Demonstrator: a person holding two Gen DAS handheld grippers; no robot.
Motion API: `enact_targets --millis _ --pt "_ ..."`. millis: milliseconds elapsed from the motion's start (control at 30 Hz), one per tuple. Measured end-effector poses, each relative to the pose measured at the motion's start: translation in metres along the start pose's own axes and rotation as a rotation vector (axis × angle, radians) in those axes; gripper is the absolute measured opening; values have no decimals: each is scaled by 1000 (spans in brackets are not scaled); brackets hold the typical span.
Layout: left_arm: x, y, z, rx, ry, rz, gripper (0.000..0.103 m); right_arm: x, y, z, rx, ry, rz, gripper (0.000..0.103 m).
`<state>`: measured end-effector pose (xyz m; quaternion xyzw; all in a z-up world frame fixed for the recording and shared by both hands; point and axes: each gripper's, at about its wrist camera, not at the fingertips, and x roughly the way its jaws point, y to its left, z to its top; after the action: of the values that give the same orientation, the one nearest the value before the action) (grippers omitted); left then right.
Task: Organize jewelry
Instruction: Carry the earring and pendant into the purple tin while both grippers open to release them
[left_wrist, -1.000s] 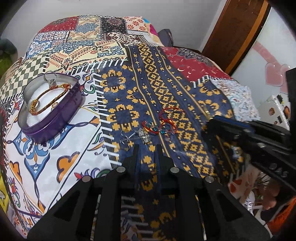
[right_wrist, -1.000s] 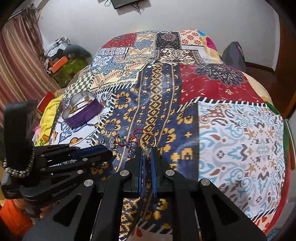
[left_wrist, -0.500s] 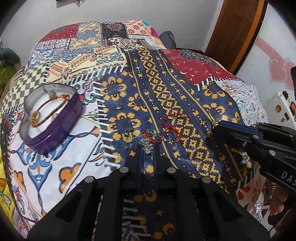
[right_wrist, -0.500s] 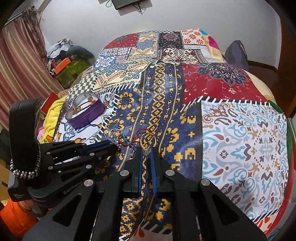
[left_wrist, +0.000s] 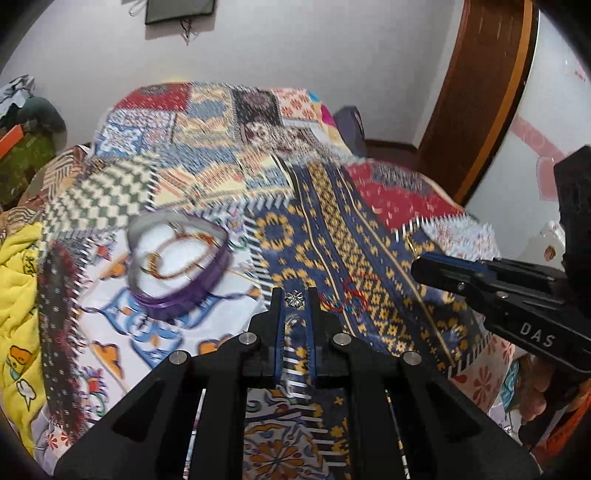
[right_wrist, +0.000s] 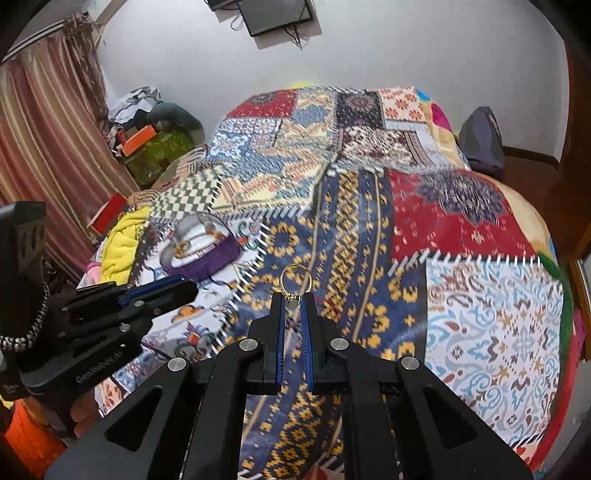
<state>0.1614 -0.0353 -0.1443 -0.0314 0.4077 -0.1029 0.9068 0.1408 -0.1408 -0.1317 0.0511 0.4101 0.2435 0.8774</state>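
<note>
Both hand-held grippers grip jewelry: left hand-held gripper (left_wrist: 294, 295) pinches a silver charm (left_wrist: 294, 298), right hand-held gripper (right_wrist: 293, 297) a gold ring (right_wrist: 295, 279); the purple tin (left_wrist: 177, 266) lies far-left, nearer the left one.

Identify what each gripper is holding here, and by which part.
The left gripper pinches a small silver flower-shaped piece at its fingertips. The right gripper pinches a gold ring by its bottom edge, the loop standing above.

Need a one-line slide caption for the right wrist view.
Right gripper pinching a gold ring above the patchwork bedspread, purple heart-shaped jewelry box beyond the left gripper.
</note>
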Motion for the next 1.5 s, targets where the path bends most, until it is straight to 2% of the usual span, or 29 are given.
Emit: enact_targets --millis 200,333,567,700,800,967,1033,1500 --pt "-27 16 8 -23 -69 13 9 -3 15 10 -24 -30 17 7" --pt "-34 26 8 -38 -82 17 9 2 26 12 -34 -25 30 7" --pt "-10 54 -18 -90 36 17 9 11 35 8 -52 7 44 8" --pt "3 71 -41 -108 108 65 9 16 38 7 -57 18 47 8" --pt "4 81 -50 -107 121 110 9 18 39 7 -55 22 49 8" --pt "-2 88 -48 -81 98 184 9 24 41 8 -54 32 51 8" --pt "-4 89 -45 -77 85 193 9 26 41 8 -55 34 54 8" --pt "-4 77 -19 -64 11 128 9 44 52 16 -78 53 73 8"
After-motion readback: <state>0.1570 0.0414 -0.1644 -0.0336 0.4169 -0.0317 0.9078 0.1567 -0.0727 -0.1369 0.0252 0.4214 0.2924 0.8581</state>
